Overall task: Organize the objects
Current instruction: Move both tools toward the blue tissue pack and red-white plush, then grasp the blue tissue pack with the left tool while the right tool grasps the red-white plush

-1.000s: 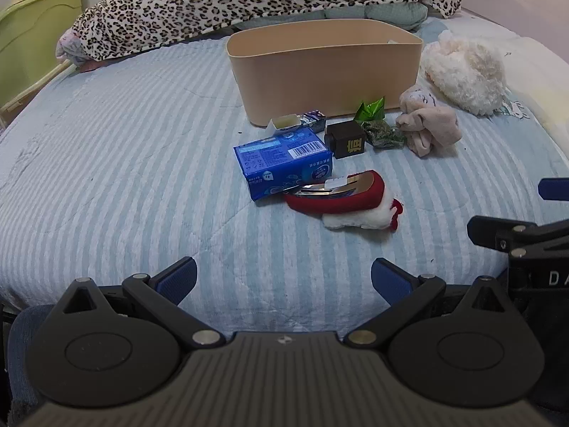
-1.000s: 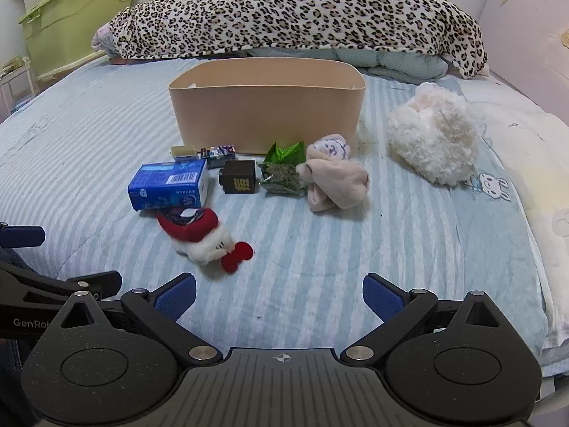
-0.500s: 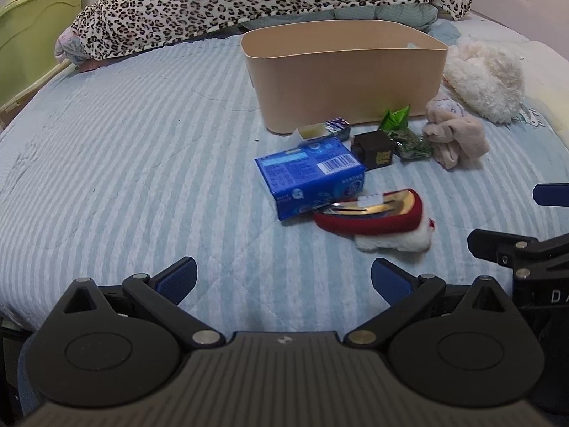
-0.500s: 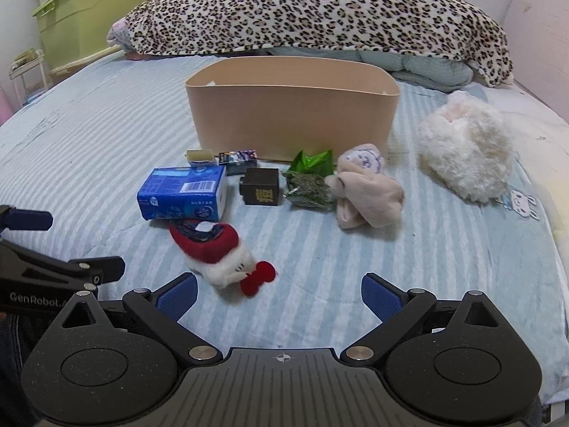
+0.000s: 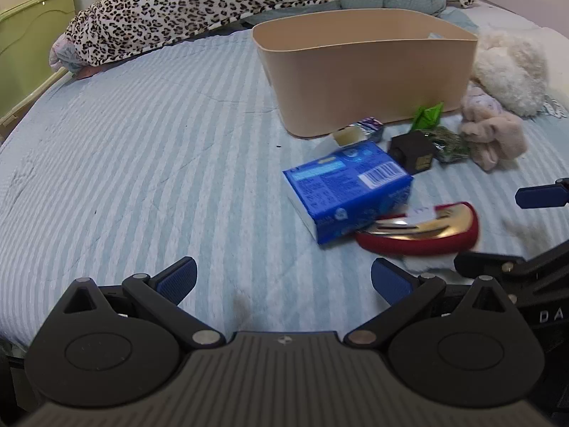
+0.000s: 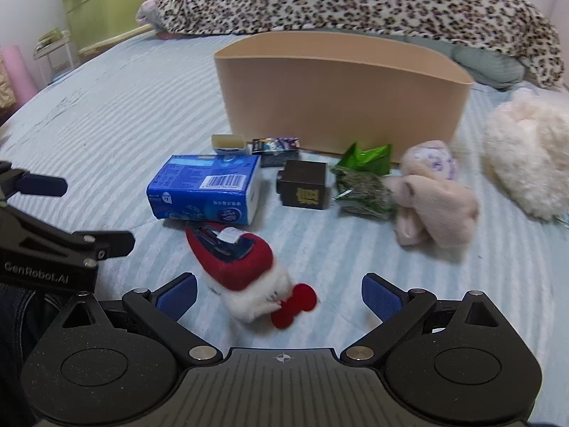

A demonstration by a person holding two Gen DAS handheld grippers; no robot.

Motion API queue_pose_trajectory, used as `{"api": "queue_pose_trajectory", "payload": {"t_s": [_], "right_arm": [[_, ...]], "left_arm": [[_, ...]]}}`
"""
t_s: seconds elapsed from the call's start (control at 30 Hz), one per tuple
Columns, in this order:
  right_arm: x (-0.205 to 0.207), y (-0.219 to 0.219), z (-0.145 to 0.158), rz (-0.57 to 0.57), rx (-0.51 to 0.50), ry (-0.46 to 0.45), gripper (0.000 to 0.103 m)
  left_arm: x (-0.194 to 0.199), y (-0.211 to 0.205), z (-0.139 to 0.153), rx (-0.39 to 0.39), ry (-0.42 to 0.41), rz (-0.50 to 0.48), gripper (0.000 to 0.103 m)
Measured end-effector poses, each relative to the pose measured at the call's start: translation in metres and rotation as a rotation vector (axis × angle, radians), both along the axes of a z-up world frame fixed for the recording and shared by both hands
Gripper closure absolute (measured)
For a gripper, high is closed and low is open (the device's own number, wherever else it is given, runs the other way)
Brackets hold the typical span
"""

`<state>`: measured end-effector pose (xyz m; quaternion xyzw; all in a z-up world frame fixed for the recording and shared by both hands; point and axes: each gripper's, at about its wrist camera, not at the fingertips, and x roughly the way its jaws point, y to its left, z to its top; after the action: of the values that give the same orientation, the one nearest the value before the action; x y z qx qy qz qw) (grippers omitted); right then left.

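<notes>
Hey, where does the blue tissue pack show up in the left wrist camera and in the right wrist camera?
Left wrist view: blue tissue pack, right of centre, touching the red Santa hat.
Right wrist view: blue tissue pack, left of centre, just beyond the hat.
Shared landmark: the beige bin behind it.

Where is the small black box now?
In the right wrist view, the black box sits mid-bed before the beige bin, between the blue pack and green packet.
</notes>
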<state>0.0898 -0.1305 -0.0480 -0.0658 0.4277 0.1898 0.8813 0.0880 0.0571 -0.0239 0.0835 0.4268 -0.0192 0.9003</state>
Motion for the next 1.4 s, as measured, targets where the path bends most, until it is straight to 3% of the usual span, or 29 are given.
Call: {"api": "queue_pose_trajectory", "payload": {"t_s": [0.53, 0.7, 0.9, 1.1, 1.13, 1.2, 1.4], "right_arm": [[0.035, 0.016, -0.030, 0.073, 0.053, 0.071, 0.003], [0.040, 0.016, -0.030, 0.094, 0.067, 0.058, 0.014], [0.042, -0.001, -0.026, 0.078, 0.119, 0.061, 0.040], [0.043, -0.017, -0.023, 0.058, 0.117, 0.045, 0.043], [0.044, -0.019, -0.022, 0.056, 0.120, 0.045, 0.044], [0.040, -0.022, -0.021, 0.051, 0.118, 0.039, 0.045], [0.037, -0.030, -0.016, 0.034, 0.101, 0.013, 0.047]], "left_arm": [[0.048, 0.006, -0.022, 0.017, 0.003, -0.109, 0.000], [0.057, -0.003, -0.025, 0.027, -0.023, -0.210, 0.000], [0.074, -0.017, -0.028, -0.006, -0.048, -0.300, 0.000], [0.094, -0.026, -0.039, -0.023, -0.022, -0.342, 0.000], [0.094, -0.026, -0.039, -0.034, -0.019, -0.342, 0.001], [0.096, -0.025, -0.039, -0.074, -0.001, -0.353, 0.020], [0.085, -0.027, -0.035, -0.063, 0.008, -0.361, 0.030]]}}
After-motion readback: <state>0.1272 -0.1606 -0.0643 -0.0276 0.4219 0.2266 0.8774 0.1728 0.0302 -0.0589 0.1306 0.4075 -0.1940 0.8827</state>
